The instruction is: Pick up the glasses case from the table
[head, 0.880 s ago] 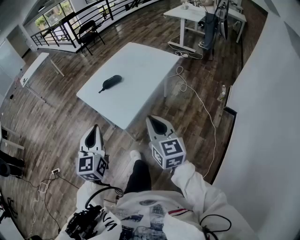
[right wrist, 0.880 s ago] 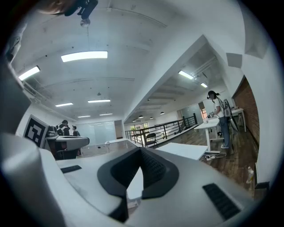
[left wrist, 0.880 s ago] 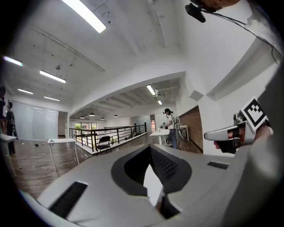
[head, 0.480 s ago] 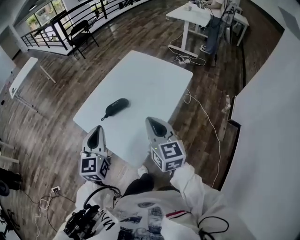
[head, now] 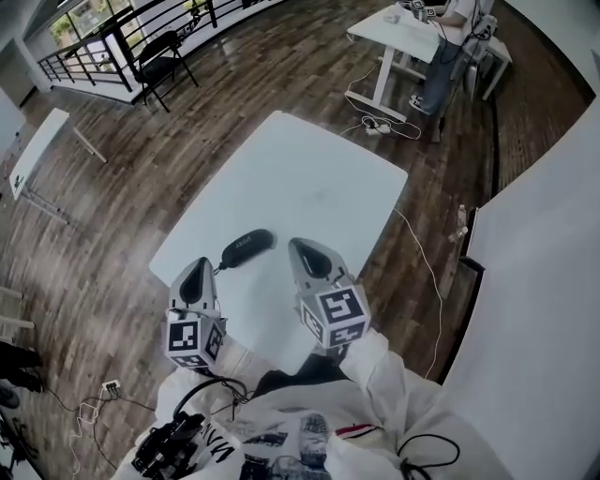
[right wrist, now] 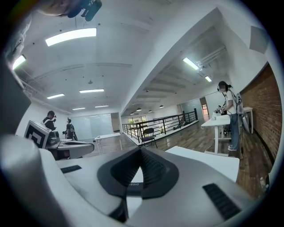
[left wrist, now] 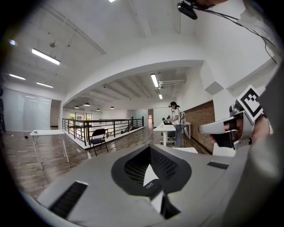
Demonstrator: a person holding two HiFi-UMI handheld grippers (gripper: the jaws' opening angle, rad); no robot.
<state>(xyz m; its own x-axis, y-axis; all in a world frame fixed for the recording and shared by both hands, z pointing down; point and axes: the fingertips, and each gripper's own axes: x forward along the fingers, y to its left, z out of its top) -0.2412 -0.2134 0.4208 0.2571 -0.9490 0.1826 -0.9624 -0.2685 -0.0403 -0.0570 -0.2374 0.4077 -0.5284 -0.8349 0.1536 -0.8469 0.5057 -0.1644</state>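
A dark oval glasses case [head: 247, 247] with a short strap lies near the front edge of the white table [head: 309, 178]. My left gripper [head: 194, 274] hangs just before that edge, below and left of the case, jaws shut and empty. My right gripper [head: 305, 251] is over the table's front part, right of the case and apart from it, also shut with nothing in it. The left gripper view shows its jaws [left wrist: 148, 148] closed and level, as does the right gripper view [right wrist: 141, 150]. Neither gripper view shows the case.
A second white desk [head: 412, 23] with a person stands at the far right. A black chair [head: 161, 58] and a railing [head: 112, 37] are at the back left, and a narrow white table [head: 37, 150] stands at the left. Cables [head: 422, 253] trail on the wooden floor. A white wall [head: 544, 281] runs along the right.
The table and the case have come much closer to both grippers as the person walked up. Both grippers stayed shut and empty.
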